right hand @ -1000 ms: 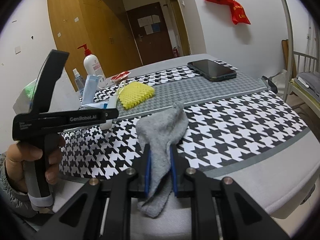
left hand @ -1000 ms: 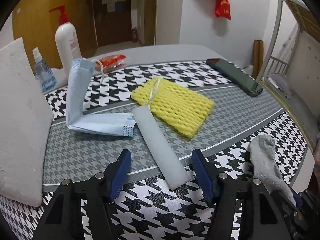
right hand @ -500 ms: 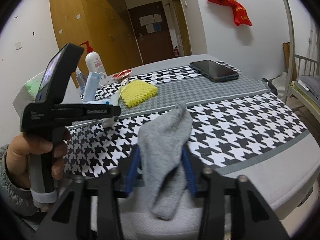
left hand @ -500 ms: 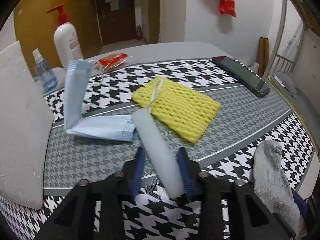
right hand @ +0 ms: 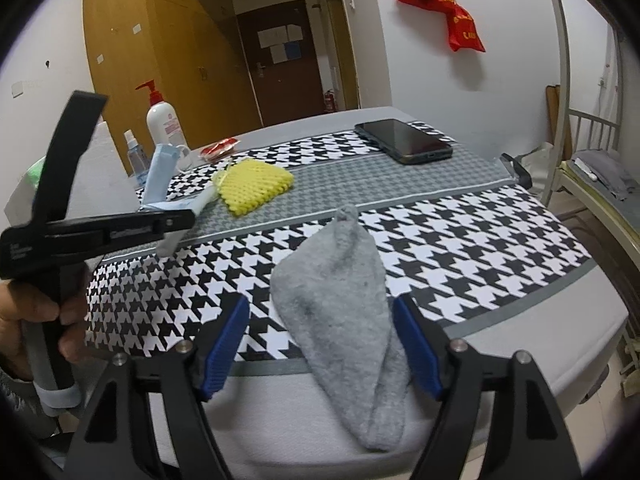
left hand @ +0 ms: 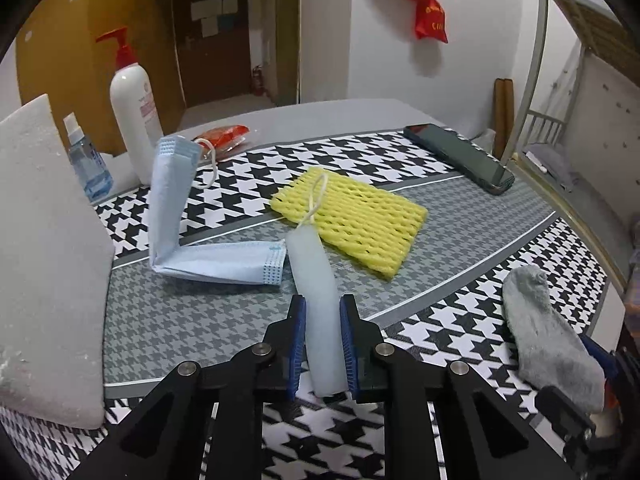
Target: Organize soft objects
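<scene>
A white foam strip (left hand: 310, 264) lies on the houndstooth table cloth (left hand: 168, 320), its far end beside a yellow foam net (left hand: 352, 220). My left gripper (left hand: 323, 320) is closing on the strip's near end, and both blue pads touch its sides. A grey sock (right hand: 340, 292) lies at the table's near edge and hangs over it. My right gripper (right hand: 320, 308) is opening around the sock, its pads standing off the fabric. A folded blue face mask (left hand: 180, 216) stands bent left of the strip. The right wrist view shows the left gripper (right hand: 172, 224) in a person's hand.
A white foam block (left hand: 44, 260) leans at the far left. Behind the mask stand a lotion pump bottle (left hand: 134, 120) and a small spray bottle (left hand: 86, 164). A red packet (left hand: 224, 138) and a dark phone (left hand: 460, 156) lie toward the back. A bed frame (right hand: 580, 128) stands on the right.
The left jaws came in from wide apart onto the white strip's near end. The right jaws spread off the grey sock, which now lies flatter on the table edge.
</scene>
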`<move>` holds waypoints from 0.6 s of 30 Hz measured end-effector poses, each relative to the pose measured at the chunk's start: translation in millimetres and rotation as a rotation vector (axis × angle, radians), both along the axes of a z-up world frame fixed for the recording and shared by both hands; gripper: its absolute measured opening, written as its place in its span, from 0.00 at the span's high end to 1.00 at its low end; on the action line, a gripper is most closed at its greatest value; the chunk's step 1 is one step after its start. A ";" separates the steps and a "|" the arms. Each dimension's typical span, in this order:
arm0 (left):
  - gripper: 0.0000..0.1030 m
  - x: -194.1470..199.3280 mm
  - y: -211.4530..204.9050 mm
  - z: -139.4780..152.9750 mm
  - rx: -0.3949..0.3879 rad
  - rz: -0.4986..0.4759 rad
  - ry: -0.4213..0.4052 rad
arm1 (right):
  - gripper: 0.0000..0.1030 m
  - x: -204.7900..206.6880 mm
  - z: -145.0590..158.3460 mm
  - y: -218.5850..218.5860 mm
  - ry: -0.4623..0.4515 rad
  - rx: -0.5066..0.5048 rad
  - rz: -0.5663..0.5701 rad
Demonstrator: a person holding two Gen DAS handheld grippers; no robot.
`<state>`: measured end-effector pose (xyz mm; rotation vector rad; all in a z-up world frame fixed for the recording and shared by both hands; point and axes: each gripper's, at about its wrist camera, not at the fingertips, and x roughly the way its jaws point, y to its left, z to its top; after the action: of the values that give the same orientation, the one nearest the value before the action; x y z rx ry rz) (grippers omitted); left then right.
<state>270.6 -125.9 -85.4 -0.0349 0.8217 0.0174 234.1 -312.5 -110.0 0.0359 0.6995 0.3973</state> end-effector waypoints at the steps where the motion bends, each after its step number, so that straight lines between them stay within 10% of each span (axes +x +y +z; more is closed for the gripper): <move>1: 0.82 -2.2 0.7 1.1 -0.002 -0.003 -0.004 | 0.24 -0.2 0.8 -0.5 0.001 -0.004 -0.003; 18: 0.82 -56.4 16.0 28.8 0.020 -0.110 -0.111 | 0.18 3.9 0.9 4.1 0.017 -0.051 -0.042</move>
<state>214.3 -109.9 -56.6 0.0283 0.7118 -0.0790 238.0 -308.4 -109.1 0.0055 0.7239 0.3390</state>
